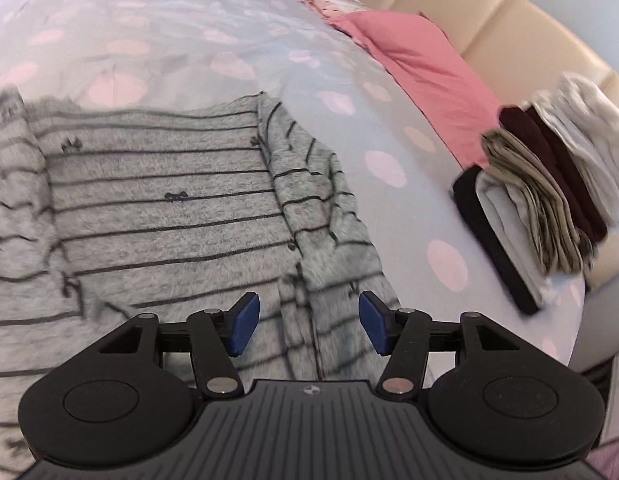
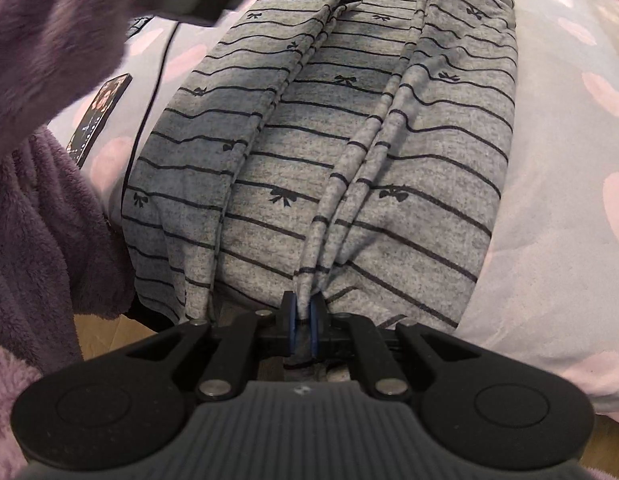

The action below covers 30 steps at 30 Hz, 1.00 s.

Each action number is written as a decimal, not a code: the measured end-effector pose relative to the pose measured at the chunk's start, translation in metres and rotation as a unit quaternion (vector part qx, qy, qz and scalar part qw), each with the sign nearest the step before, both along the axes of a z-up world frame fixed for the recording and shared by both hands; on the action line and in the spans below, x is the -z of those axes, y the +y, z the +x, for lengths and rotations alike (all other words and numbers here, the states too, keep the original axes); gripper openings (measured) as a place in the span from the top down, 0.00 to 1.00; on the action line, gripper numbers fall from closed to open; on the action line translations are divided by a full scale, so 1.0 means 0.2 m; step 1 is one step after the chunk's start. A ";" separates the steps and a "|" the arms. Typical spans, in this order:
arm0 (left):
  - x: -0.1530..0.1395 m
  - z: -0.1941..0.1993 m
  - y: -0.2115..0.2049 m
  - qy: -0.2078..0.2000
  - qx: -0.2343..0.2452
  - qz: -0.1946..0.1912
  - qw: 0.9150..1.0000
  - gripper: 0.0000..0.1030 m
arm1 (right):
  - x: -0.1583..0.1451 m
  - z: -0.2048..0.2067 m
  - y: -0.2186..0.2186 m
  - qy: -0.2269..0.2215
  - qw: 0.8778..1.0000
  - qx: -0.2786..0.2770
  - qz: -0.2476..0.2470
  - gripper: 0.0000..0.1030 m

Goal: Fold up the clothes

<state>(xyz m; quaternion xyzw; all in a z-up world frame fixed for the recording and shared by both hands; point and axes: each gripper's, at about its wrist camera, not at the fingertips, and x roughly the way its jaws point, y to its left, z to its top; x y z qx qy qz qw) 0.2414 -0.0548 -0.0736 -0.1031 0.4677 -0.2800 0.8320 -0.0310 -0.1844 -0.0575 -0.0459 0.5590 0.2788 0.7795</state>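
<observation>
A grey striped top [image 2: 321, 152] lies spread on a spotted bedspread [image 2: 557, 168], its near edge pinched by the right gripper [image 2: 304, 322]; the left gripper [image 1: 308, 327] hovers above, jaws spread, near stacked folded clothes [image 1: 549, 200].

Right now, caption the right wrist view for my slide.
Right claw shut on the gray striped garment's bunched edge, spread over the spotted bedspread.

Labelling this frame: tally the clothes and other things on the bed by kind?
Striped grey top, being folded: 1
Folded clothes in the stack: about 5, edges blur together
Pink pillow: 1
Phone: 1
Total: about 8
</observation>
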 end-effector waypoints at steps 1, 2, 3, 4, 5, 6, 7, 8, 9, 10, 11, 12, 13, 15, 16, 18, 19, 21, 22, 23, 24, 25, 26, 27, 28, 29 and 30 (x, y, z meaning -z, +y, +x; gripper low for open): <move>0.01 0.01 -0.01 0.000 0.003 -0.005 1.000 0.59 | 0.00 0.00 0.00 0.001 1.000 0.000 0.002 0.92; 0.02 0.01 -0.01 0.000 0.006 -0.011 1.000 0.78 | 0.00 0.00 -0.01 0.003 1.000 0.000 0.004 0.92; 0.03 0.02 -0.02 0.001 0.009 -0.016 1.000 0.87 | -0.01 0.00 -0.01 0.004 1.000 0.000 0.006 0.92; 0.03 0.02 -0.02 -0.003 0.012 -0.017 1.000 0.90 | -0.01 0.00 -0.02 0.004 1.000 -0.002 0.007 0.92; 0.01 0.01 -0.02 -0.010 0.015 -0.017 1.000 0.91 | -0.02 0.00 -0.02 0.003 1.000 -0.003 0.008 0.92; -0.01 0.00 -0.01 -0.016 0.013 -0.017 1.000 0.91 | -0.03 -0.01 -0.02 0.001 1.000 -0.006 0.009 0.92; -0.04 0.00 0.00 -0.020 0.011 -0.018 1.000 0.92 | -0.04 -0.01 -0.02 -0.001 1.000 -0.009 0.009 0.92; -0.06 0.00 0.02 -0.021 0.010 -0.017 1.000 0.92 | -0.06 -0.02 -0.02 -0.006 1.000 -0.017 0.006 0.92; -0.08 0.00 0.04 -0.020 0.011 -0.014 1.000 0.92 | -0.08 -0.04 -0.01 -0.013 1.000 -0.026 0.003 0.92; -0.10 0.00 0.06 -0.019 0.012 -0.012 1.000 0.92 | -0.10 -0.05 0.00 -0.018 0.999 -0.035 0.003 0.92; -0.11 0.00 0.08 -0.018 0.009 -0.005 1.000 0.92 | -0.12 -0.06 0.01 -0.024 0.999 -0.044 0.007 0.92; -0.10 0.01 0.09 -0.017 0.005 0.005 1.000 0.92 | -0.14 -0.07 0.02 -0.029 0.998 -0.053 0.011 0.92; -0.08 0.02 0.11 -0.013 0.000 0.012 1.000 0.92 | -0.15 -0.08 0.03 -0.033 0.998 -0.060 0.015 0.92; -0.02 0.04 0.15 0.001 -0.015 0.016 1.000 0.92 | -0.14 -0.07 0.05 -0.036 0.997 -0.067 0.014 0.92; 0.01 0.04 0.17 0.007 -0.020 0.016 1.000 0.92 | -0.13 -0.06 0.06 -0.034 0.997 -0.068 0.013 0.92; 0.07 0.04 0.18 0.016 -0.027 0.032 0.999 0.92 | -0.11 -0.05 0.07 -0.028 0.997 -0.068 0.011 0.92; 0.10 0.03 0.17 0.019 -0.029 0.041 0.999 0.92 | -0.09 -0.05 0.08 -0.023 0.997 -0.068 0.008 0.92; 0.10 0.02 0.17 0.017 -0.034 0.041 0.998 0.90 | -0.06 -0.05 0.08 -0.012 0.998 -0.069 0.004 0.88; 0.10 0.02 0.18 0.016 -0.037 0.040 0.998 0.89 | -0.05 -0.05 0.08 0.002 0.997 -0.074 0.009 0.87; 0.09 0.01 0.18 0.012 -0.039 0.042 0.998 0.85 | -0.03 -0.05 0.09 0.016 0.997 -0.078 0.015 0.82; 0.07 0.00 0.18 0.007 -0.042 0.048 0.998 0.83 | -0.03 -0.06 0.09 0.024 0.996 -0.082 0.023 0.75; 0.05 -0.01 0.18 0.001 -0.045 0.054 0.998 0.80 | -0.03 -0.07 0.09 0.032 0.995 -0.086 0.031 0.72; 0.02 -0.03 0.18 -0.007 -0.046 0.060 0.997 0.78 | -0.03 -0.09 0.09 0.028 0.995 -0.089 0.030 0.72; 0.00 -0.05 0.19 -0.015 -0.047 0.065 0.997 0.78 | -0.04 -0.10 0.08 0.022 0.995 -0.088 0.029 0.72; -0.03 -0.08 0.21 -0.021 -0.048 0.067 0.996 0.78 | -0.06 -0.11 0.06 0.018 0.996 -0.083 0.033 0.72; -0.05 -0.11 0.23 -0.026 -0.050 0.068 0.996 0.78 | -0.08 -0.11 0.03 0.013 0.996 -0.075 0.037 0.72; -0.08 -0.14 0.24 -0.030 -0.050 0.068 0.996 0.78 | -0.09 -0.11 -0.01 0.008 0.997 -0.067 0.041 0.72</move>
